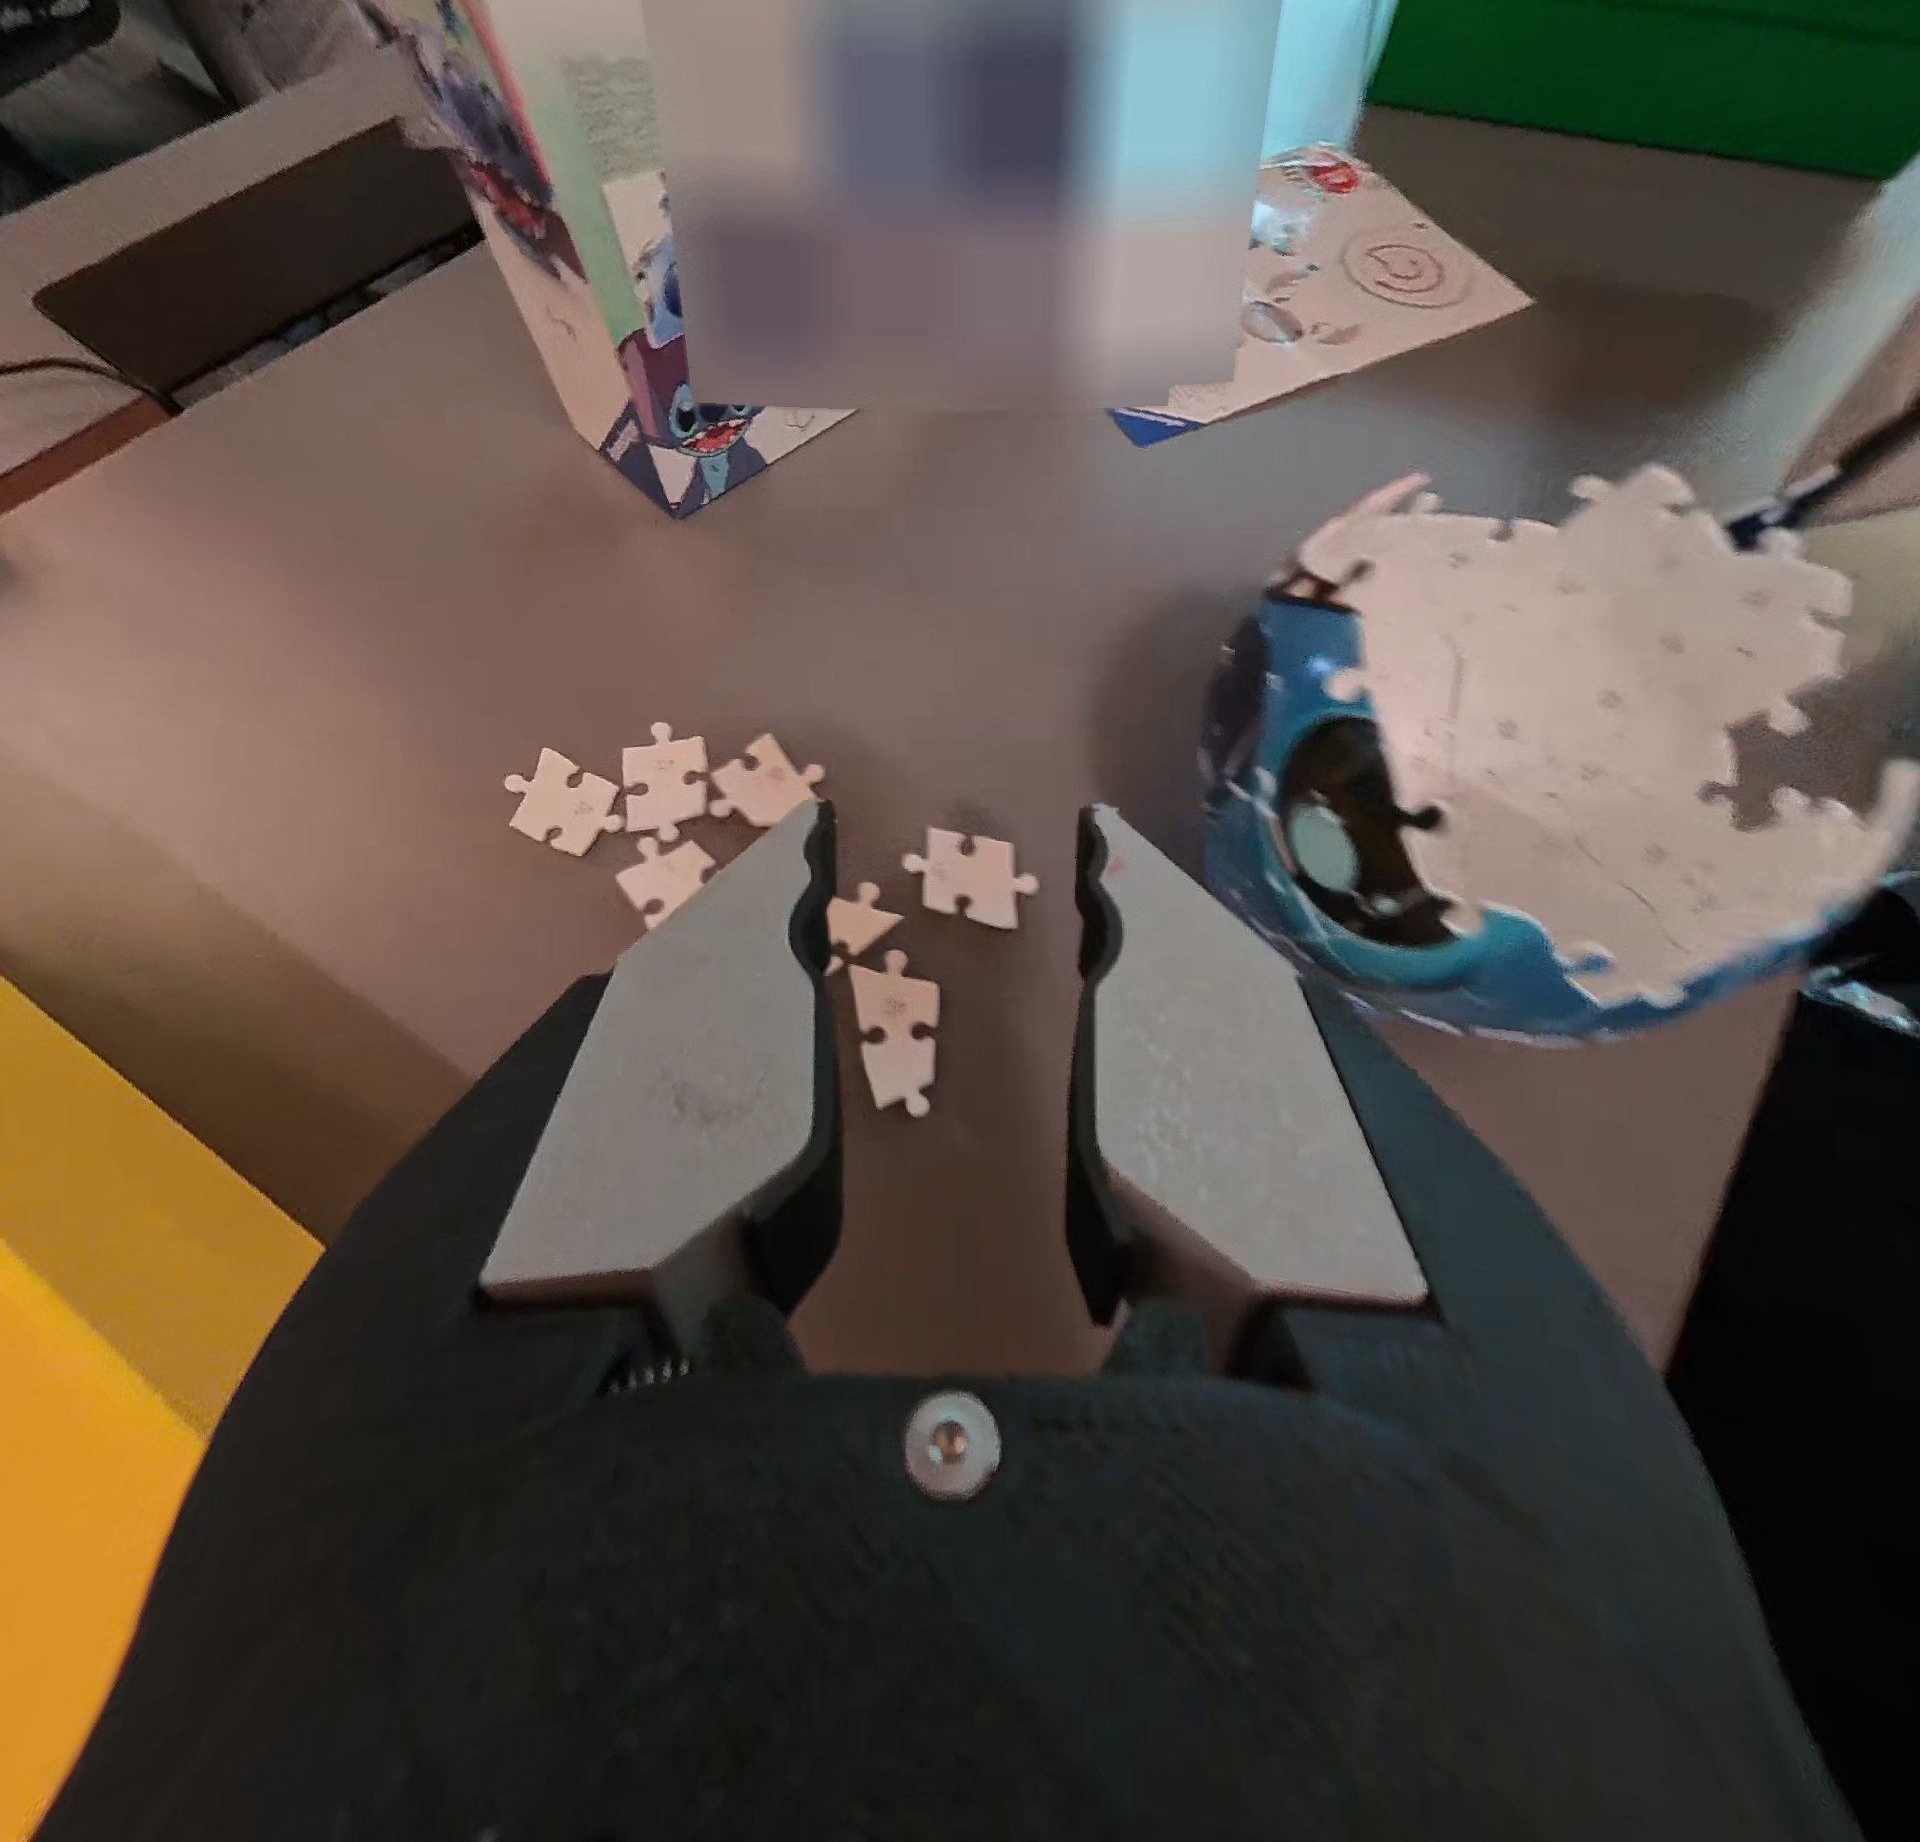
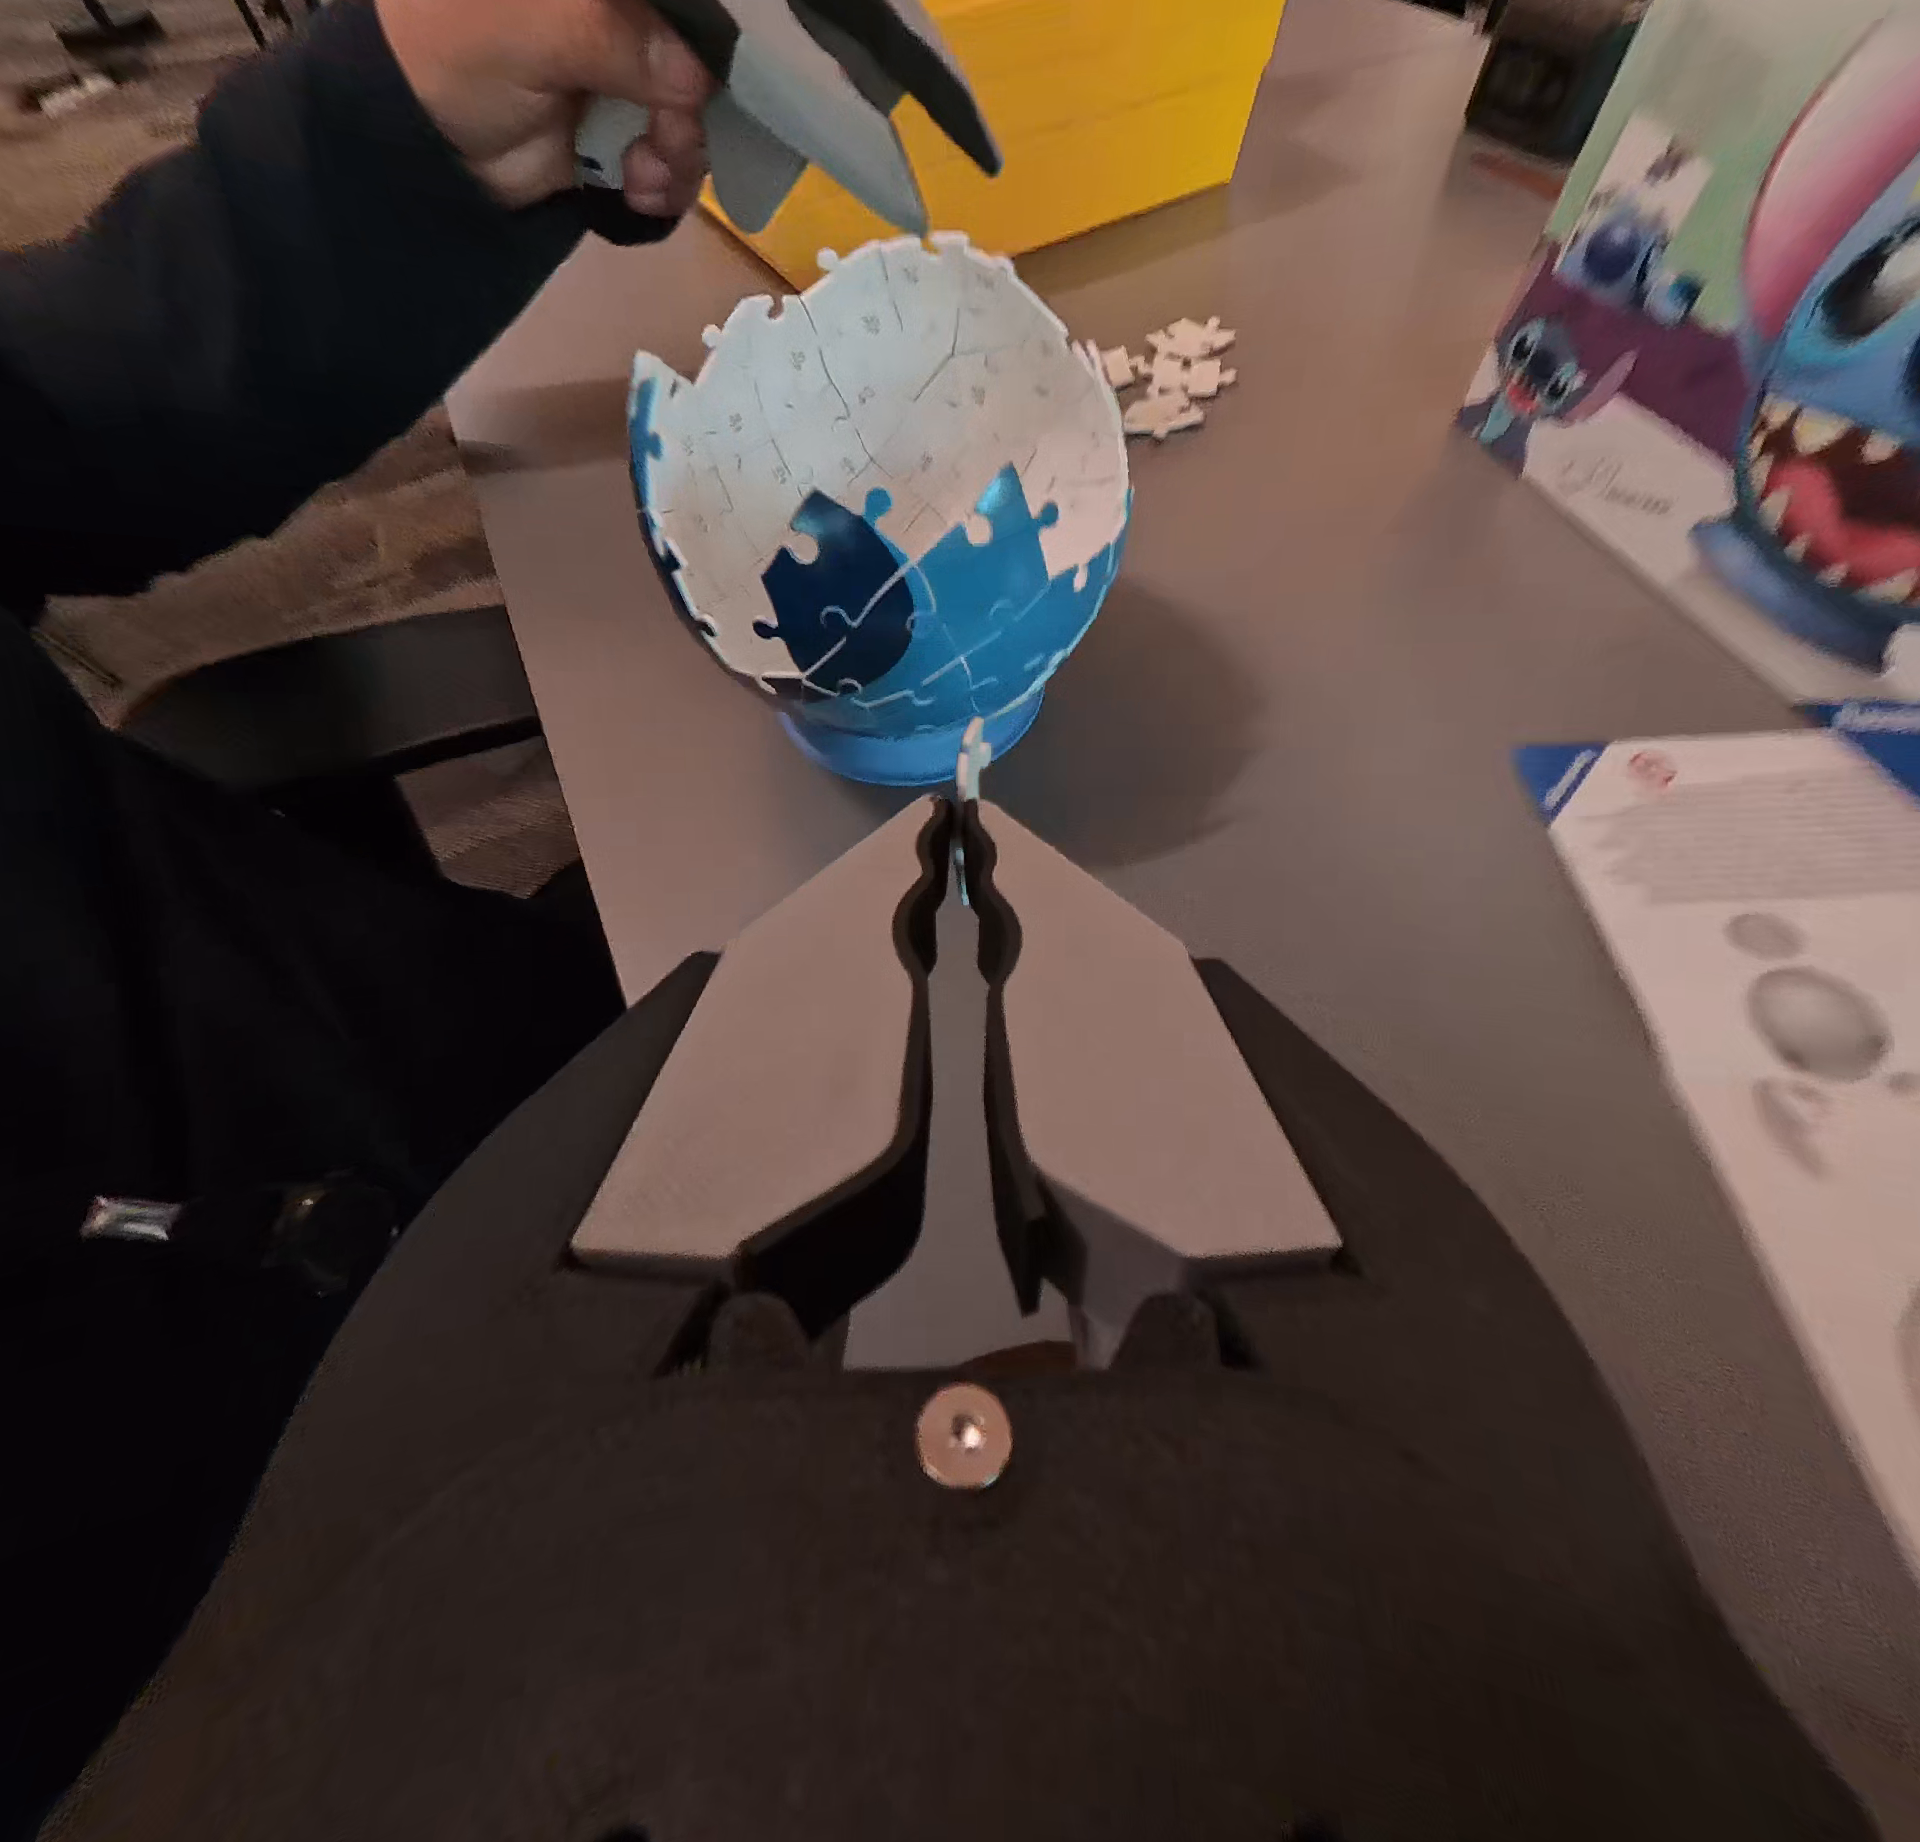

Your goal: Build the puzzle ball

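A single puzzle piece (image 2: pixel 972 753) is being clamped edge-on between the closed tips of the right gripper (image 2: pixel 958 805), just in front of the blue stand (image 2: pixel 894 753). The half-built puzzle ball (image 2: pixel 883 462) is being carried on that stand, near the table's (image 2: pixel 1299 545) front edge, its white inner face showing and its rim left jagged. The left gripper (image 1: pixel 956 826) is being held with its jaws apart and empty above the loose pieces (image 1: pixel 665 784), which are lying white side up toward the table's middle; in the right wrist view its tip is seen close to the ball's upper rim, though contact cannot be told. The shell is being judged light, thin and stiff, yet liable to pop apart under pressure. Each piece is probably best gripped across its flat faces, with the tabs left free.
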`<state>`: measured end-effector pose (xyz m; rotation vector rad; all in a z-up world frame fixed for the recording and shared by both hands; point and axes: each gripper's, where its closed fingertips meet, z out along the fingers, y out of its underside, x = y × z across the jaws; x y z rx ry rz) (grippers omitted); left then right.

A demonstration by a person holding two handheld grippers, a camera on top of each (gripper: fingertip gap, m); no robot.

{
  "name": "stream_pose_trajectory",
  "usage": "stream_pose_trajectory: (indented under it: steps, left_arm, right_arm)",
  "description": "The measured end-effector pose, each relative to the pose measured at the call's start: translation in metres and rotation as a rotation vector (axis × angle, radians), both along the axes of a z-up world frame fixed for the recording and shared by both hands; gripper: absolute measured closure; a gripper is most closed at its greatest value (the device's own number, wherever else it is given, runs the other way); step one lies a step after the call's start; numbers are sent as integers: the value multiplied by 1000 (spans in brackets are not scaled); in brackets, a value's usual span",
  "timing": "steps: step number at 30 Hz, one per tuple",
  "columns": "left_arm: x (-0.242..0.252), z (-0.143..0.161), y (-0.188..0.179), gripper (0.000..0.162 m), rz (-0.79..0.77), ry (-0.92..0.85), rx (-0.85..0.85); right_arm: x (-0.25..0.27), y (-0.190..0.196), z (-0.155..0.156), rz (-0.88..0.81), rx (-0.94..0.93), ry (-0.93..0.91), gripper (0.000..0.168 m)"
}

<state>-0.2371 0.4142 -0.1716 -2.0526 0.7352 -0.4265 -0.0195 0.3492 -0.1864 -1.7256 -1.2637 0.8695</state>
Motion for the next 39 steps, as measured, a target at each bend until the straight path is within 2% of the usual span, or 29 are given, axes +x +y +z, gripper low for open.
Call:
stream_pose_trajectory:
  steps: [3,6,9,11,13,16,21,27,33,39]
  left_arm:
    - [-11,-3,27,118,100,-21,-11]
    - [-14,-1,41,120,140,-83,4]
    - [-1,-6,40,138,82,-133,-28]
    - [-1,-11,45,135,96,-130,10]
    - [-6,-16,50,123,131,-88,73]
    - [-9,-21,50,121,137,8,107]
    - [0,-22,47,121,117,43,127]
    - [0,-31,45,121,111,64,98]
    - [2,-37,45,121,102,112,94]
    - [-5,-42,48,120,123,125,79]
  right_arm:
    - [14,20,-14,-112,-122,-2,168]
    - [16,20,5,-62,-268,167,168]
    - [13,11,24,46,-329,296,168]
    - [11,-2,34,155,-314,350,168]
    - [9,-22,40,290,-252,381,168]
    - [10,-39,34,403,-156,351,168]
    - [8,-31,16,392,-122,331,168]
    - [23,-23,38,411,-204,511,168]
    - [17,-31,30,436,-182,446,168]
    - [20,-29,34,438,-218,477,168]
